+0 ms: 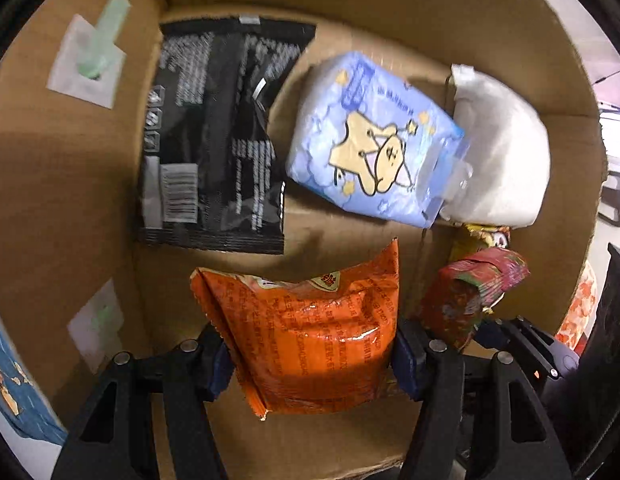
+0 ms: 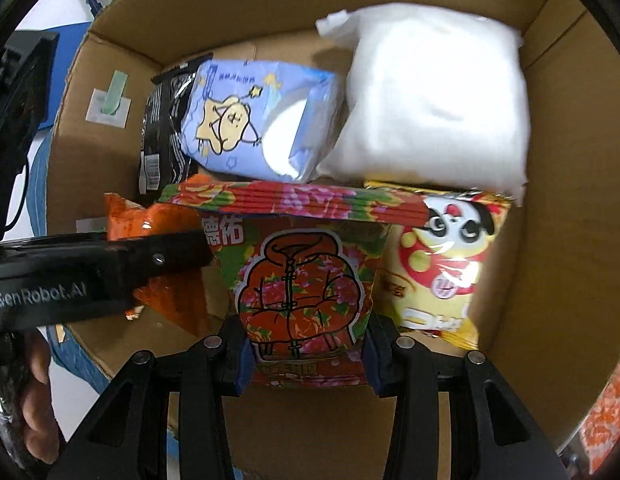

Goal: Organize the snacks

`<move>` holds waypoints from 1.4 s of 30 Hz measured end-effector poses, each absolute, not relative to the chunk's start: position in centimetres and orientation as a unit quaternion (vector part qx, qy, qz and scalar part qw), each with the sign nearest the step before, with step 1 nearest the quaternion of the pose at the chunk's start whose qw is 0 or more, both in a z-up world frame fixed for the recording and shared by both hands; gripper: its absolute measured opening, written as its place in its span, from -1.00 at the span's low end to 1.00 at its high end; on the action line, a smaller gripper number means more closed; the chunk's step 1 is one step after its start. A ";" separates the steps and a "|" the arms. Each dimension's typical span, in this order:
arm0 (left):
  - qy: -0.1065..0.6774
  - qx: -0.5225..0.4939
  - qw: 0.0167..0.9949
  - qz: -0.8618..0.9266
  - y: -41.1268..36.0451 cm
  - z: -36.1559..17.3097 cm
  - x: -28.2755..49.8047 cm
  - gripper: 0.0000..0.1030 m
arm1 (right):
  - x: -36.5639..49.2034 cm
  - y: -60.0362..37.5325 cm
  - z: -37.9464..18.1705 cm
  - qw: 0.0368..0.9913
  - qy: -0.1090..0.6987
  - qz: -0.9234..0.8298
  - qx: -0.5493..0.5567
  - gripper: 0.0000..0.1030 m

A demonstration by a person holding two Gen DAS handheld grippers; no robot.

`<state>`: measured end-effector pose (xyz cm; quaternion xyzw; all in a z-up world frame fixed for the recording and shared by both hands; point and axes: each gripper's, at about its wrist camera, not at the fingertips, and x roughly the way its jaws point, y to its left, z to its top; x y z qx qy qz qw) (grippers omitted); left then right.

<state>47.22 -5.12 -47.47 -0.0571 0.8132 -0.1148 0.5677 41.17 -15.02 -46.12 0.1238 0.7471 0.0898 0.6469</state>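
Snacks are what you are sorting into the cardboard box (image 1: 69,184), and both your hands carry one down into it. Your left gripper (image 1: 312,354) is clamped on the orange packet (image 1: 310,340), pads pressing its two sides so it hangs upright over the box floor near the front wall. Your right gripper (image 2: 307,354) is clamped on the floral packet (image 2: 305,280), held upright too, probably so it can stand beside the yellow panda bag (image 2: 442,264) at the box's right wall. Already on the box floor lie the black pouch (image 1: 213,132) by the left wall, the blue star pack (image 1: 370,140) in the middle, and the white bundle (image 1: 502,148) toward the back right.
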 end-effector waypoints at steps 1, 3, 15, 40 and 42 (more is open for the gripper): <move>0.817 -0.060 0.562 -0.115 -5.2 -47.7 47.1 0.22 | 41.1 -15.0 -46.6 0.642 0.750 0.094 0.127 -0.11; 0.822 -0.063 0.555 -0.111 -5.2 -48.0 46.9 0.24 | 41.3 -14.7 -47.2 0.635 0.754 0.103 0.132 -0.10; 0.813 -0.049 0.573 -0.095 -4.7 -46.0 47.3 0.44 | 41.4 -13.7 -48.5 0.619 0.769 0.106 0.118 0.10; 0.666 0.031 0.743 -0.058 -5.1 -31.0 42.8 0.96 | 37.8 -17.6 -37.5 0.711 0.700 0.029 0.068 0.84; 0.663 0.036 0.746 -0.055 -5.4 -30.9 42.4 0.96 | 37.8 -18.6 -36.4 0.719 0.691 0.020 0.071 0.99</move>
